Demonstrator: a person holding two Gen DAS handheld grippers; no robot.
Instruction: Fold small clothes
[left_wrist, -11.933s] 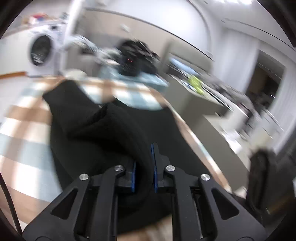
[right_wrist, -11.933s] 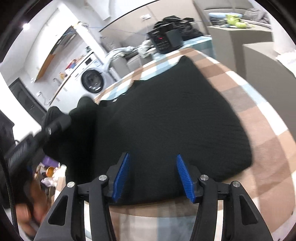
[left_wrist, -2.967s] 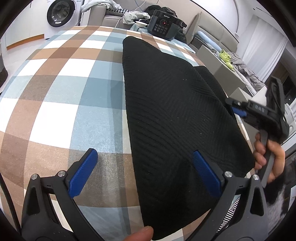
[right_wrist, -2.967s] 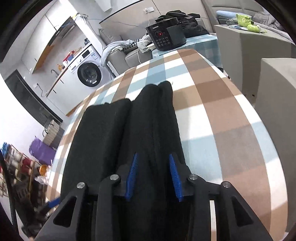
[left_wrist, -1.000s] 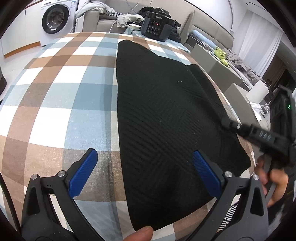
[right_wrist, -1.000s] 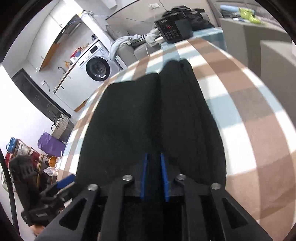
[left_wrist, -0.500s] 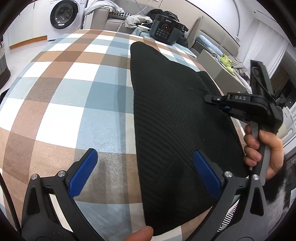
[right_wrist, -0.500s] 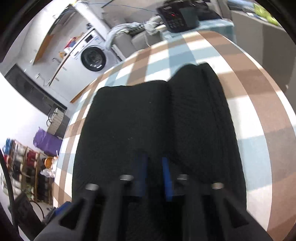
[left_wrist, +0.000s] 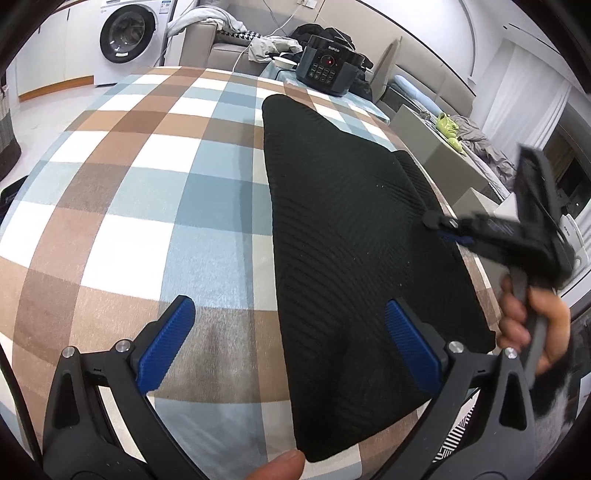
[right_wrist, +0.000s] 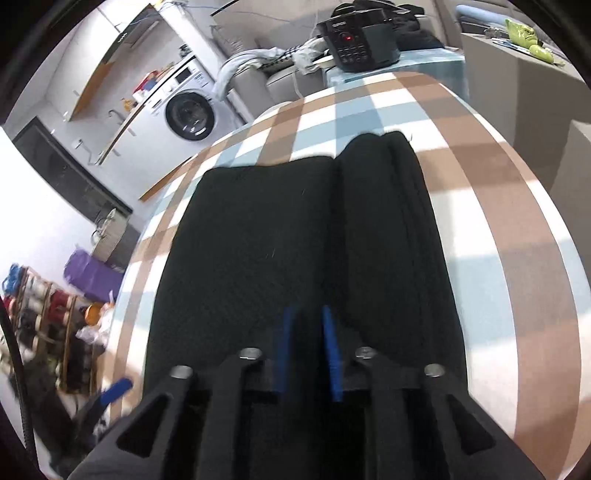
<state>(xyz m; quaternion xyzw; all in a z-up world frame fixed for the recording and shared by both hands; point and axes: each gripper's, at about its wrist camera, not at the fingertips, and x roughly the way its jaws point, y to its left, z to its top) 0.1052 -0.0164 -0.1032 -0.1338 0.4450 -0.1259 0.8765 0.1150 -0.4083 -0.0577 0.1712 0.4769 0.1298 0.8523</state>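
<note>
A white front-loading washing machine (left_wrist: 127, 35) is seen far left. The left gripper (left_wrist: 291, 345) is held wide above the brown-blue checked tablecloth (left_wrist: 147, 192). The black knitted garment (left_wrist: 351, 236) is pinched by the right gripper (right_wrist: 308, 350); a black multicooker (left_wrist: 327, 74) stands beyond.

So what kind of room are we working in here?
Most likely a home living and laundry area: a front-loading washing machine, a sofa piled with clothes, and a plaid-covered table holding the black garment.
</note>
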